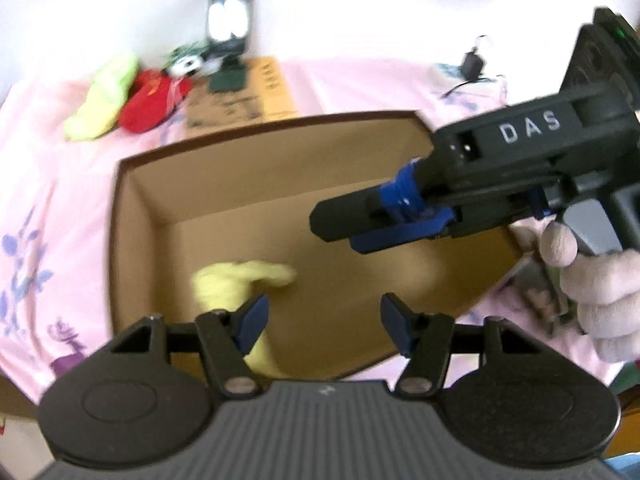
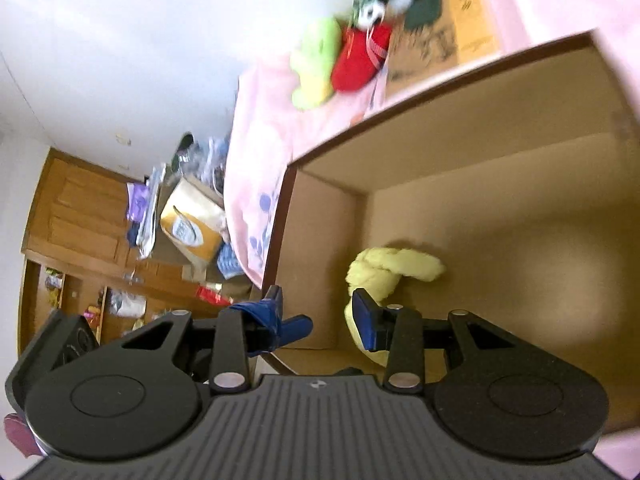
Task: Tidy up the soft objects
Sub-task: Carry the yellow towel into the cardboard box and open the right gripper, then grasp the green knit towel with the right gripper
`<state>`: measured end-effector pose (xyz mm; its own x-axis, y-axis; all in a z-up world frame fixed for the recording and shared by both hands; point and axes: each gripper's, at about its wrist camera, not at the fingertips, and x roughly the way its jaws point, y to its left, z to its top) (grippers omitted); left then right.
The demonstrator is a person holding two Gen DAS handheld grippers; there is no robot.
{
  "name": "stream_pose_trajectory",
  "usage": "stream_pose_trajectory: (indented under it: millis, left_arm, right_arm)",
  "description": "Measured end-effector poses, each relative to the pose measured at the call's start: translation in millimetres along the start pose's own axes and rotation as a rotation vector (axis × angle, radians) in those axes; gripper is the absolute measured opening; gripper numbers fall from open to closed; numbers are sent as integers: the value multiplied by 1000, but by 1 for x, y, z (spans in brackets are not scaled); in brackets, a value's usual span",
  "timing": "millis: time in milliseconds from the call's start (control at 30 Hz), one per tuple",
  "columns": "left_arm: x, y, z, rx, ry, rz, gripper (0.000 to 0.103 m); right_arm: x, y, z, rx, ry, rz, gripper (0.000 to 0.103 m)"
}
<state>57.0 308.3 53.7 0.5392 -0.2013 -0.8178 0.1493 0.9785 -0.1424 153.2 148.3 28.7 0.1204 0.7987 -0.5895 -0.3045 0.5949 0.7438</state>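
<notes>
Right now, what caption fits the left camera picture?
Open left gripper above yellow soft toy in cardboard box.

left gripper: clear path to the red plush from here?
Probably yes. The left gripper has open, empty jaws above the box; the red plush lies past its far rim on the pink cloth, uncovered beside the green plush.

Both wrist views close above the shared cardboard box (image 1: 136, 208); right view rolled
</notes>
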Motion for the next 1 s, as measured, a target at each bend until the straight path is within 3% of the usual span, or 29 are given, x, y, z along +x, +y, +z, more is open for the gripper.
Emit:
stream_pose_trajectory:
  millis: [367, 600, 767, 933, 1000]
  left_arm:
    - [11, -125, 7, 89, -27, -190, 63]
    - [40, -216, 3, 156, 6, -315, 64]
    - [58, -257, -1, 173, 24, -338, 64]
    - [81, -280, 3, 143, 38, -328, 64]
    - [88, -281, 4, 119, 40, -325, 46]
  right_arm:
    - [-127, -55, -45, -5, -213, -69, 23]
    - [-210, -99, -71, -37, -330, -246, 23]
    - [-248, -136, -88, 0, -348, -318, 23]
    - [-263, -162, -93, 32, -358, -322, 23]
    - [-262, -169, -94, 38, -357, -311, 22]
